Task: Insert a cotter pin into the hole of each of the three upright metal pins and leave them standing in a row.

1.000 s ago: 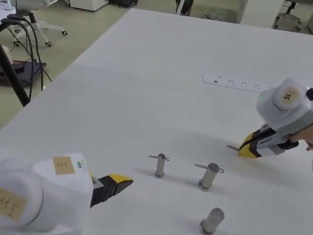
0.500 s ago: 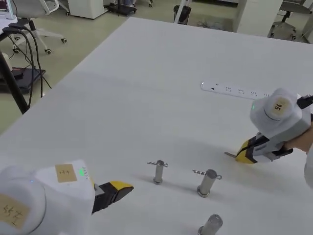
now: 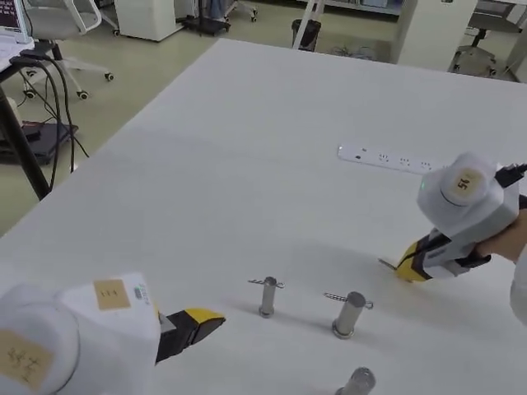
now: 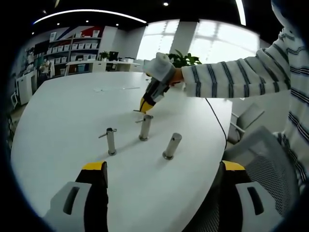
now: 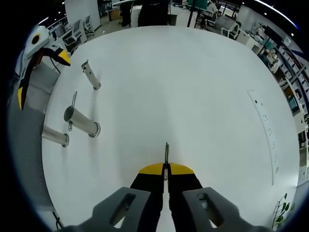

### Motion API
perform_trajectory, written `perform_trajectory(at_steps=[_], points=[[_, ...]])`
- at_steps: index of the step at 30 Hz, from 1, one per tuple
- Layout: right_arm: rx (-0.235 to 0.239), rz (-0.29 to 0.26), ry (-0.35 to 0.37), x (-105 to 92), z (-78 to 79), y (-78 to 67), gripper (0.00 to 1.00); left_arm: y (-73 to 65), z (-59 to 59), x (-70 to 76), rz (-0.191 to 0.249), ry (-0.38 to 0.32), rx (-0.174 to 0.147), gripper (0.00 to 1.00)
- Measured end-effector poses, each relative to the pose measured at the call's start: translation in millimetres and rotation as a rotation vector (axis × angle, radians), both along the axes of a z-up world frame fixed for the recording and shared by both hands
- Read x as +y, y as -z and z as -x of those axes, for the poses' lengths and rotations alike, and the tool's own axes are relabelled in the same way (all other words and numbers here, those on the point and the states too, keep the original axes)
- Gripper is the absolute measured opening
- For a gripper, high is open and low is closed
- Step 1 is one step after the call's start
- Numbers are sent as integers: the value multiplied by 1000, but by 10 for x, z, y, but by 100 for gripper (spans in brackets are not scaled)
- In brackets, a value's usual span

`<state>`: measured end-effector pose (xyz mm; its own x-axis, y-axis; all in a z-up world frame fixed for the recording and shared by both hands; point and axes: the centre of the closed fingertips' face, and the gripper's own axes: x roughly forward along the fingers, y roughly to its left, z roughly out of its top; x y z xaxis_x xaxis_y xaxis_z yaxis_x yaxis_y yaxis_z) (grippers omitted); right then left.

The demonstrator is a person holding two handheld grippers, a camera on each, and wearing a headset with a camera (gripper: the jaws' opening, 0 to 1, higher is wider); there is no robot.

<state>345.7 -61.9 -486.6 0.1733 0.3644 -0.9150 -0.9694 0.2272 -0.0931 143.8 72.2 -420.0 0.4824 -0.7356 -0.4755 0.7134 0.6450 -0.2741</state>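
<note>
Left gripper (image 3: 200, 319) sits at the lower left of the head view, low over the white table (image 3: 247, 164). Its jaws are wide apart with nothing in them. It looks parked clear of the row, free to steady a pin if needed.

The bare metal pin (image 3: 356, 382) is nearest, at the bottom edge of the head view. It stands upright with no cotter in it, so that's the open item.

Just behind it the middle metal pin (image 3: 347, 315) stands upright with the second cotter pin (image 3: 336, 297) through its top. To its left the left metal pin (image 3: 268, 298) is also upright and carries the first cotter pin (image 3: 265, 283). The three stand apart in a rough row.

Farther right, the right gripper (image 3: 403, 266) has its jaws pressed together on the third cotter pin (image 5: 166, 153). A thin length sticks out past the tips, a sensible hold for threading a cross hole. Which end is clamped cannot be told. It is well apart from the bare pin.

Judgement: two of three are done. Next comes carrying the cotter over and lining it up with the hole. The risk is knocking that pin over.

A power strip (image 3: 387, 156) lies beyond at the upper right, out of the way.
</note>
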Motion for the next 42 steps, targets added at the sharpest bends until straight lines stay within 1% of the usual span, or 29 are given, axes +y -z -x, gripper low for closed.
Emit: perform_trajectory(at_steps=[5,12,17,19,25,33,37,42], points=[[-9,12,-12,-50,20,-34,0,-11,-13,-15,-3,4,-3,94],[-25,11,-15,-116,33,-121,0,-28,-40,-16,-2,4,-4,94],[-34,-4,-5,-137,58,-201,0,-52,-71,-21,1,5,-8,93],[-43,-5,-10,-139,74,-233,0,-57,-72,-31,4,10,-2,91],[-73,-11,-45,-106,150,-348,0,-70,-89,-45,5,15,-6,90],[-133,-45,-81,-15,245,-576,0,-86,-104,-52,7,16,-6,89],[-164,-59,-97,19,292,-687,0,-106,-133,-60,18,11,-6,89],[-205,-70,-109,37,333,-785,0,-118,-169,-69,23,9,-6,88]])
